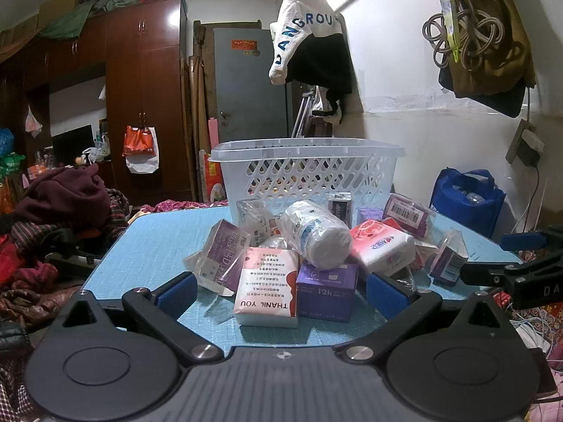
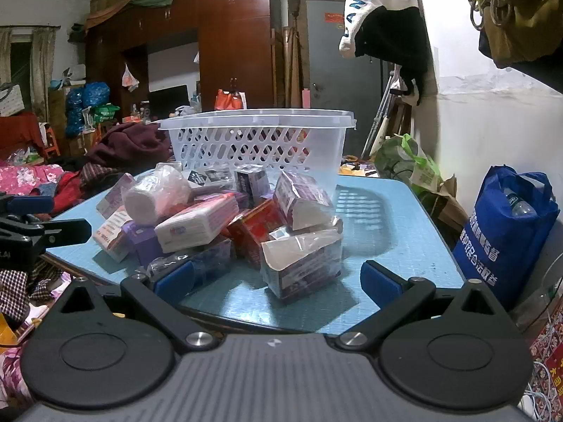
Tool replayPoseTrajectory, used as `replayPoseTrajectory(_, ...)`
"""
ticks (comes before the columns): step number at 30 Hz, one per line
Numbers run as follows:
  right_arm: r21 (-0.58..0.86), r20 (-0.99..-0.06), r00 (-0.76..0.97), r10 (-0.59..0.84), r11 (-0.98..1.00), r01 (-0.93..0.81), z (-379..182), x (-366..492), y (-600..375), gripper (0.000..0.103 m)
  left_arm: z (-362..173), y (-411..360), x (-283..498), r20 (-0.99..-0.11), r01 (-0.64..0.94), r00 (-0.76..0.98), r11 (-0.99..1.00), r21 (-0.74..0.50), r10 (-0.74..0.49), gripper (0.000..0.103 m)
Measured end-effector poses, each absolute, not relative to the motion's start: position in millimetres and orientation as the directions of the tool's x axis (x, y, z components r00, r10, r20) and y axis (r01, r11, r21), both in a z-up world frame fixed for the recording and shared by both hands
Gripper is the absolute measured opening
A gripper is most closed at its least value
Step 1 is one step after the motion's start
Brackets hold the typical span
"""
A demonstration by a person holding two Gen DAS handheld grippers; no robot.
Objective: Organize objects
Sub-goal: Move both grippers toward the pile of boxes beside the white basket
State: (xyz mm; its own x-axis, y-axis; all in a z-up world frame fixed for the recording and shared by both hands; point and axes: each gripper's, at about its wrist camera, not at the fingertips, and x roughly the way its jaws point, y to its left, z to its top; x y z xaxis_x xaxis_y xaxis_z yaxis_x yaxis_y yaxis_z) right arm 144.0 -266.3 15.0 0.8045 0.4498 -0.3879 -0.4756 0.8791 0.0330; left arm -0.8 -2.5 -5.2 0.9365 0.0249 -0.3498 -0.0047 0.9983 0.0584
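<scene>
Ahead of both grippers, a blue table (image 1: 158, 242) in a cluttered bedroom carries a heap of packets (image 1: 299, 246) before a white basket (image 1: 306, 172). Whatever the basket holds is unreadable. Left gripper (image 1: 281, 290) and right gripper (image 2: 278, 277) hover low, fingers apart, gripping nothing.

pile of tissue packs (image 1: 309, 246) sat on the table (image 1: 158, 239), basket (image 1: 306, 172) right behind it, tote bag (image 2: 503, 232) off right
</scene>
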Motion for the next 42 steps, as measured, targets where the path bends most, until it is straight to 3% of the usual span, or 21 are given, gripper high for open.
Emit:
replayPoseTrajectory(24,0.036,-0.383,0.803,0.458,0.876,-0.482,14,144,-266,0.103,-7,-3,0,-0.345,0.006,0.939,0.998,0.067,0.017,0.103)
replayPoseTrajectory(30,0.146,-0.290,0.784,0.550,0.834,-0.531,14,146,-276,0.103,-2,31,5,-0.292,-0.004,0.956,1.000,-0.007,0.002,0.102)
replayPoseTrajectory(35,0.108,-0.256,0.816,0.518,0.854,-0.508,14,151,-272,0.103,3,36,22,-0.295,0.057,0.952,0.996,-0.070,-0.075,0.099)
replayPoseTrajectory(42,0.069,-0.322,0.812,0.487,0.867,-0.493,1,167,-270,0.097,-1,7,64,-0.347,0.109,0.929,0.991,-0.075,-0.129,0.097)
